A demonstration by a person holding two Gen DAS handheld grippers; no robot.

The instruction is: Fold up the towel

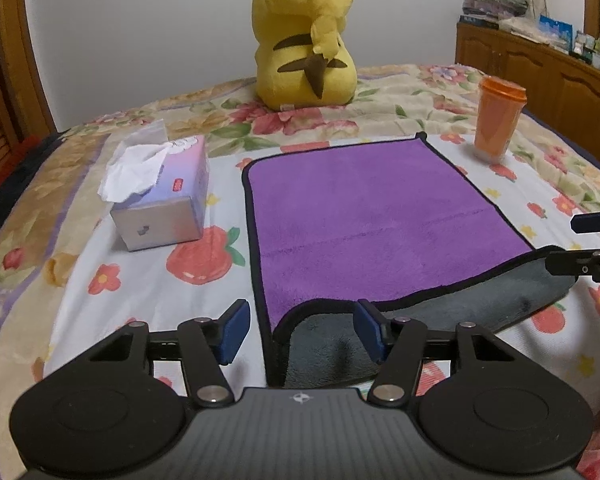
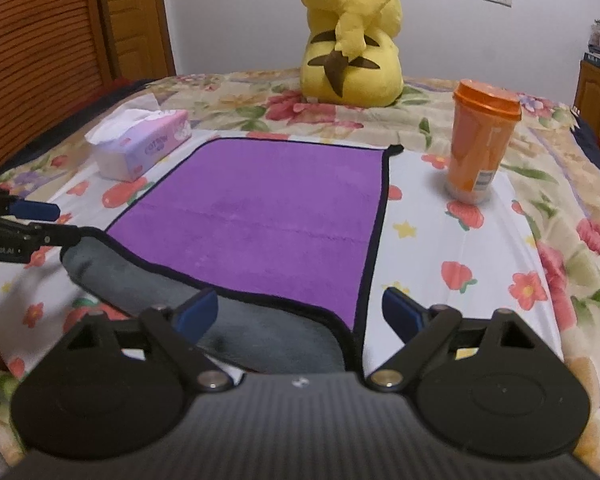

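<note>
A purple towel (image 1: 364,208) with a black hem and grey underside lies flat on the bed; it also shows in the right wrist view (image 2: 260,216). Its near edge is raised and curled, showing the grey underside (image 1: 480,300) (image 2: 260,336). My left gripper (image 1: 300,330) is open, its fingers either side of the near left corner. My right gripper (image 2: 300,314) is open around the near right corner. Each gripper shows at the edge of the other's view: the right one (image 1: 592,240), the left one (image 2: 28,224).
A tissue box (image 1: 160,196) (image 2: 140,144) sits left of the towel. An orange lidded cup (image 1: 496,120) (image 2: 480,140) stands to its right. A yellow plush toy (image 1: 304,36) (image 2: 352,36) sits behind. Wooden cabinets (image 1: 540,68) line the right wall.
</note>
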